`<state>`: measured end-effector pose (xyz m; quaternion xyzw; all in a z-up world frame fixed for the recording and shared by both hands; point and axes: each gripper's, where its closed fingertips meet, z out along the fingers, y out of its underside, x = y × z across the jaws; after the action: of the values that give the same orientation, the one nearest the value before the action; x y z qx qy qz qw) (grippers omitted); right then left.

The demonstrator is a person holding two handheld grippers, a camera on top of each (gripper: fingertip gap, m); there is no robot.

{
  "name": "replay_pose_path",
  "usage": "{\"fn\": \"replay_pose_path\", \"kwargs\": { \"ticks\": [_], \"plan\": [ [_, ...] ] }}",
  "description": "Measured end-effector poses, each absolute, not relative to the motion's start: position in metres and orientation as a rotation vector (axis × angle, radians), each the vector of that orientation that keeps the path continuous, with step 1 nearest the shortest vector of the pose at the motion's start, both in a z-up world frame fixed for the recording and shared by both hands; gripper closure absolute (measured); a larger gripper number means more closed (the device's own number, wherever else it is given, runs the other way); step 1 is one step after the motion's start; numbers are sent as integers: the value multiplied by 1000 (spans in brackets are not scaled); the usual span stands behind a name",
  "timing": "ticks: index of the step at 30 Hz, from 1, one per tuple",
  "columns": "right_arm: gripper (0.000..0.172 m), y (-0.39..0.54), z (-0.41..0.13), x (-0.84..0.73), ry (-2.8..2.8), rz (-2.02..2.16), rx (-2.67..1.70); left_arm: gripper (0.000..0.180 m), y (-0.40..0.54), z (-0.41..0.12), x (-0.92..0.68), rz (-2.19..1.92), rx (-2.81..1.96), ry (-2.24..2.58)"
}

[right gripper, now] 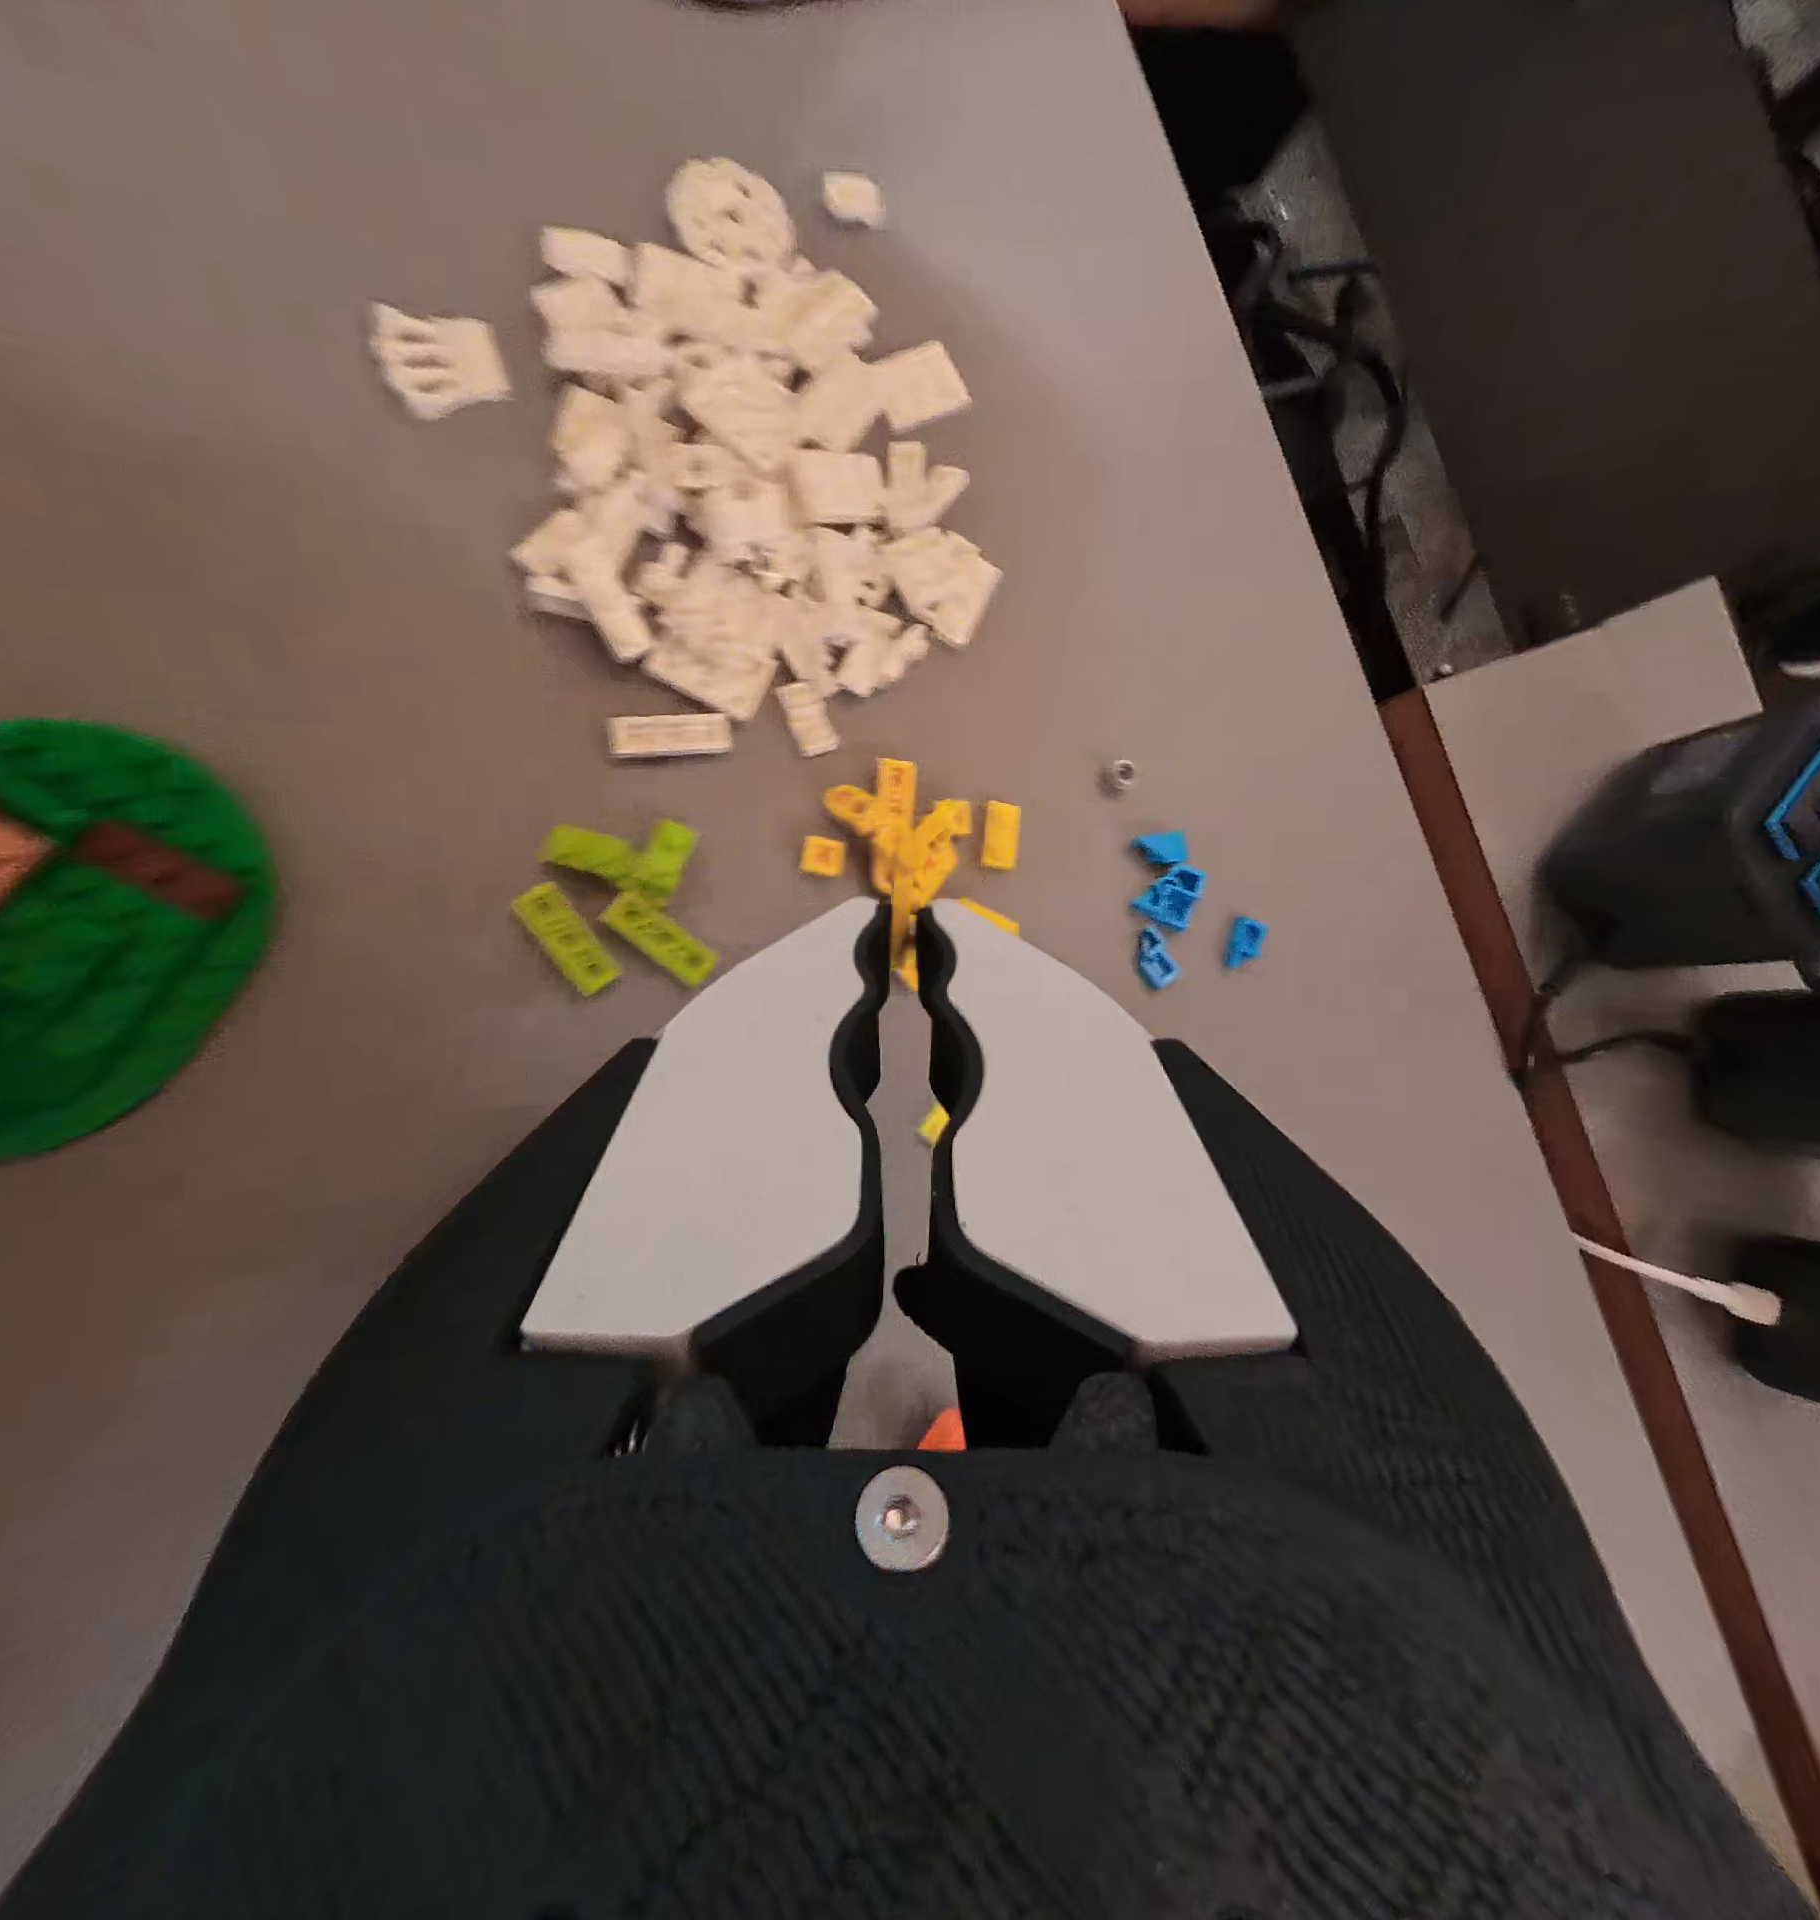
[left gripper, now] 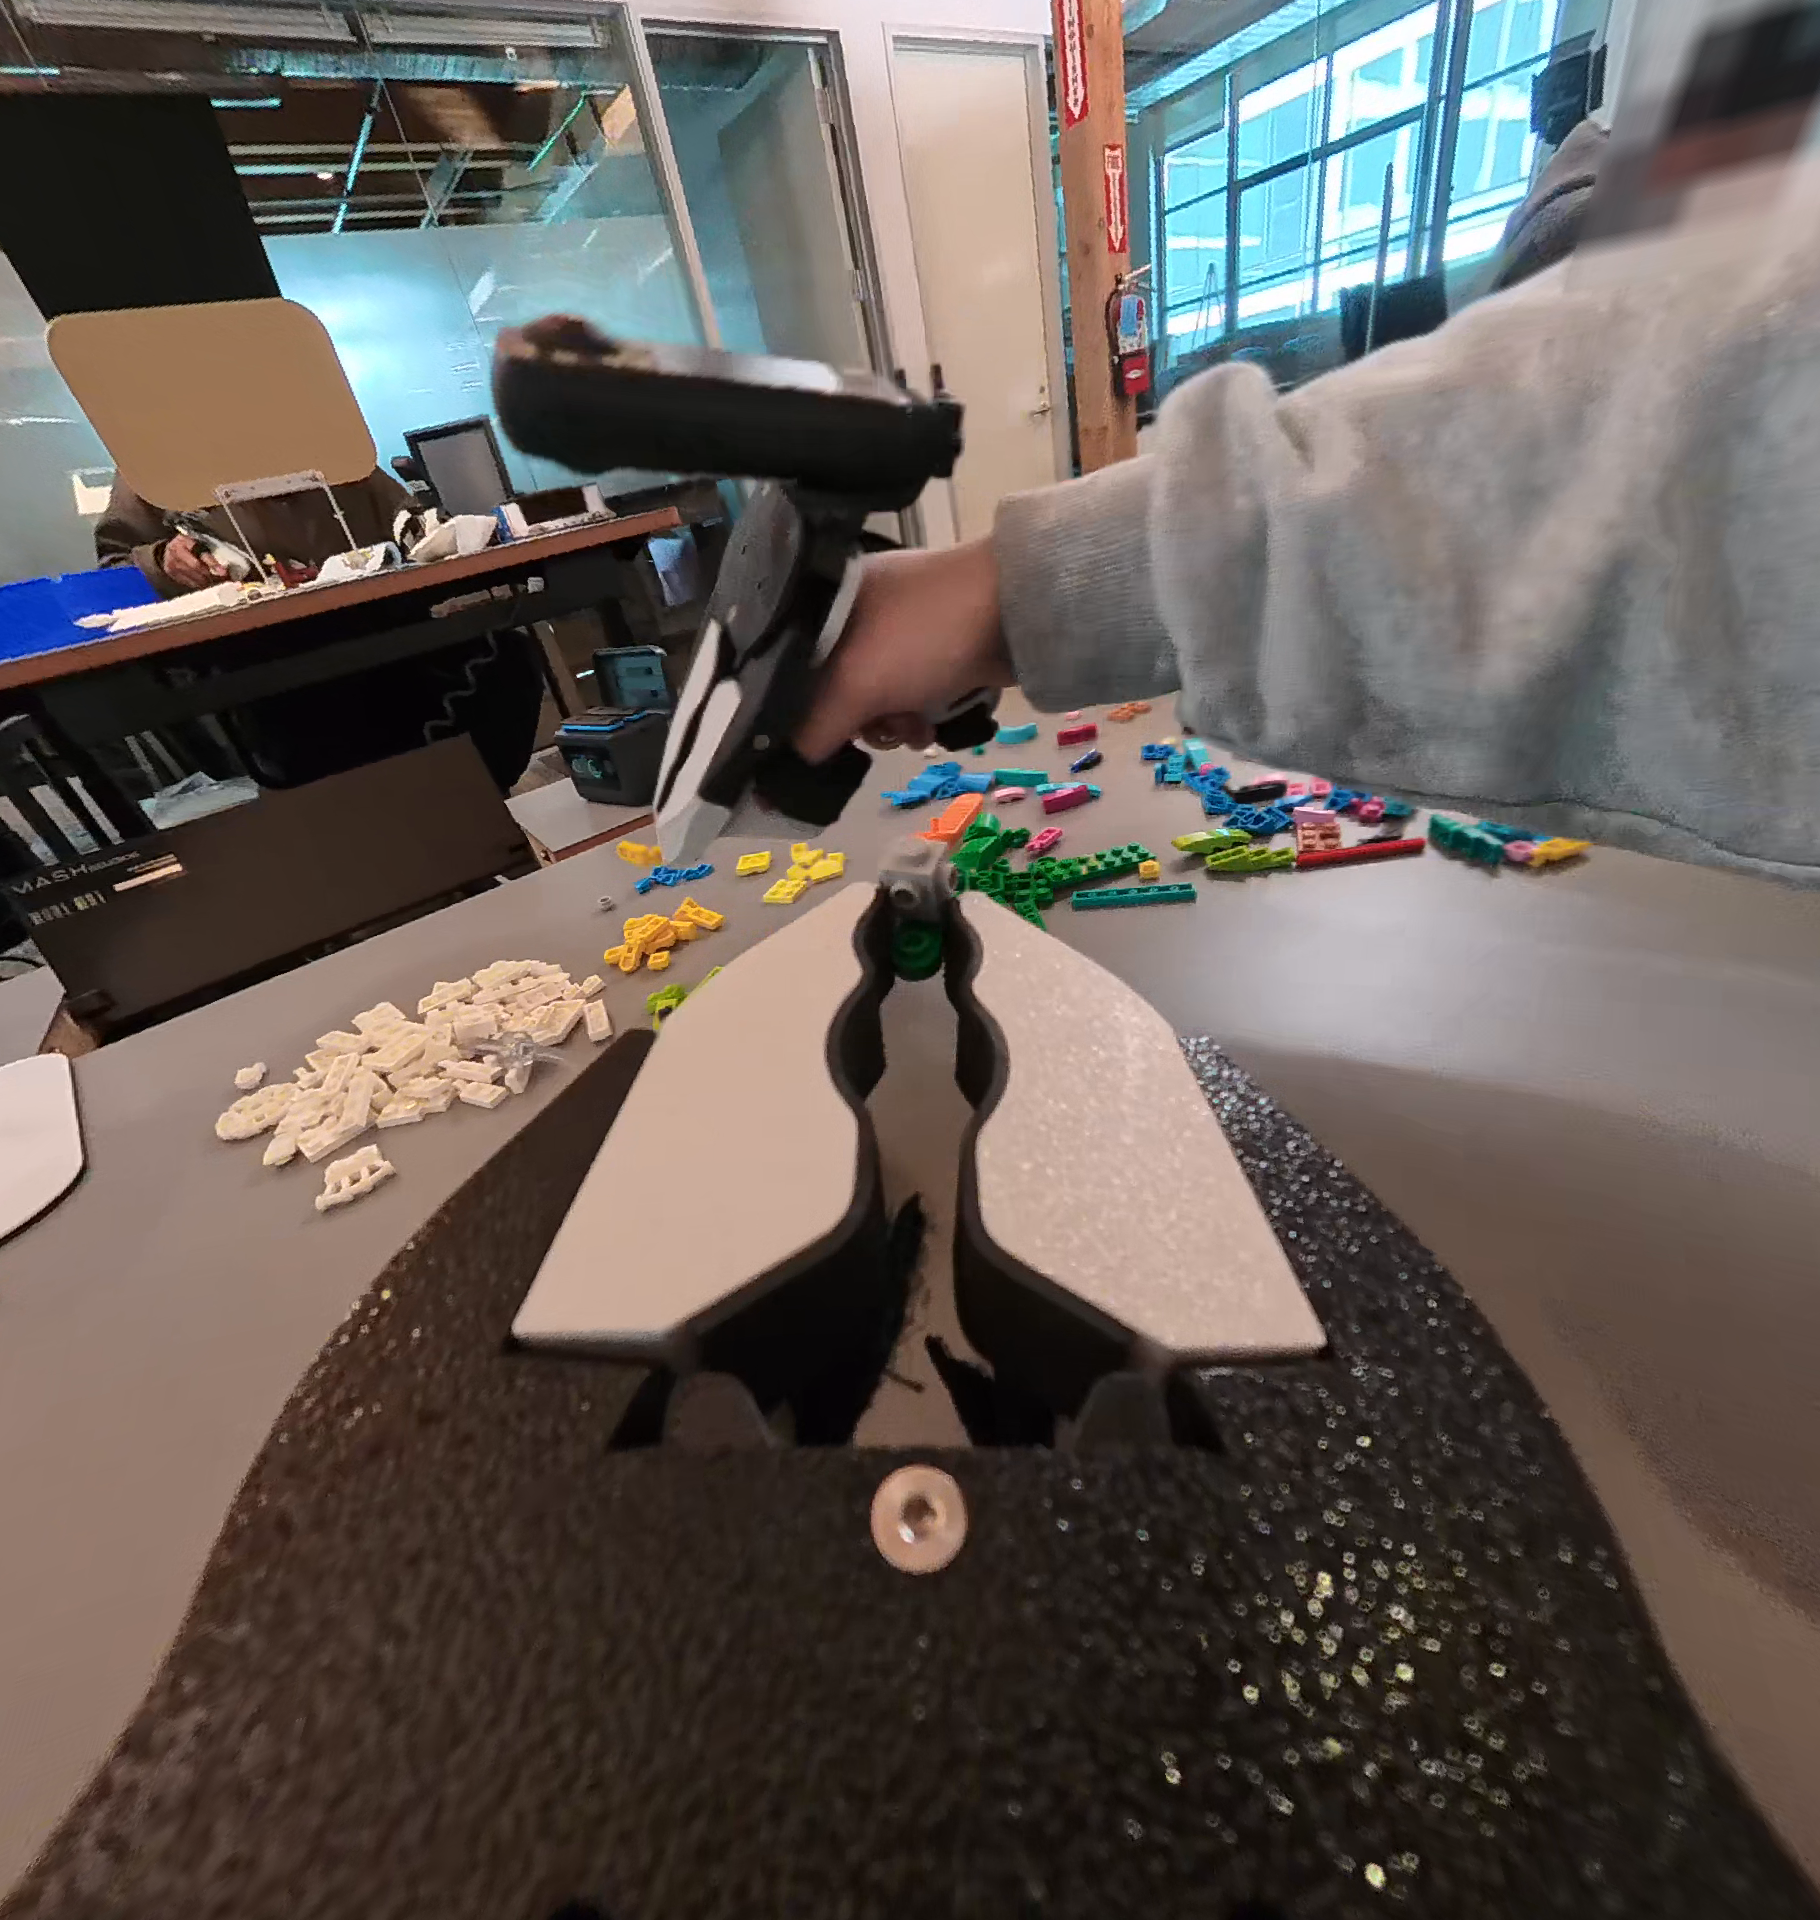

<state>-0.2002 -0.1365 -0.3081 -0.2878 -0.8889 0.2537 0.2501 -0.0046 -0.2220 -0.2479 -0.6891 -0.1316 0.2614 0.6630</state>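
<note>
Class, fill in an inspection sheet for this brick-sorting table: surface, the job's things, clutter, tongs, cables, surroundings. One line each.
Surface: grey table, bare between piles.
Job's things: bricks in colour groups: white pile, yellow pile, lime bricks, blue bricks; mixed bricks farther off.
Clutter: round green plate build; small grey stud.
Tongs: left tongs shut on a grey and green piece; right tongs pinch a thin yellow plate above the yellow pile.
Cables: white cable and dark cords beside the table.
Surroundings: another desk, seated person, windows.
</note>
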Motion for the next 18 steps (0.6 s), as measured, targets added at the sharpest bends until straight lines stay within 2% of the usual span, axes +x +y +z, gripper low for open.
{"fn": "replay_pose_path", "kwargs": {
  "ticks": [5, 9, 15, 18],
  "plan": [
    [168, -138, -328, -215, -2479, 622, -812, 172, -225, -249, -8, 578, -1555, -320],
    [147, -139, -331, -214, -2452, 679, -823, 172, -224, -249, -7, 572, -1558, -319],
    [145, -176, -275, -147, -2385, 1231, -776, 172, -223, -250, -7, 563, -1563, -318],
    [146, -187, -258, -88, -2451, 1355, -624, 172, -221, -252, -6, 567, -1579, -304]
  ]
}}
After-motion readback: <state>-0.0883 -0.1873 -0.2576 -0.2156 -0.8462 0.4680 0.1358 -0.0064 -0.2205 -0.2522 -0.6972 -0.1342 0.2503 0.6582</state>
